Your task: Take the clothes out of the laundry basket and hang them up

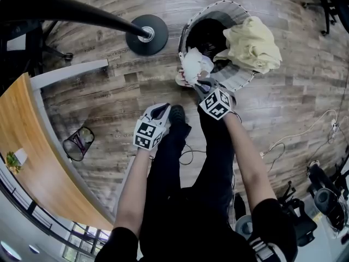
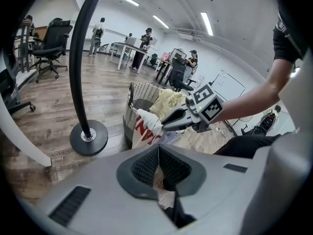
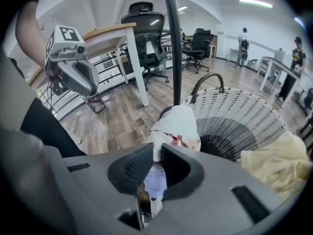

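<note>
Stretched forward, the right gripper (image 1: 200, 83) clamps a white garment (image 1: 194, 64) at the laundry basket (image 1: 240, 81) (left gripper (image 1: 161, 109) held low, jaws together).

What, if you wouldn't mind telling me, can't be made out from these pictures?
Inside of the laundry basket, head view: dark and partly covered by the yellow garment, so remaining clothes can't be counted.
Red print on the white garment, left gripper view: folded and pinched in the right tongs, unreadable.
Top of the black pole: cut off by the frame edge in every view.
</note>
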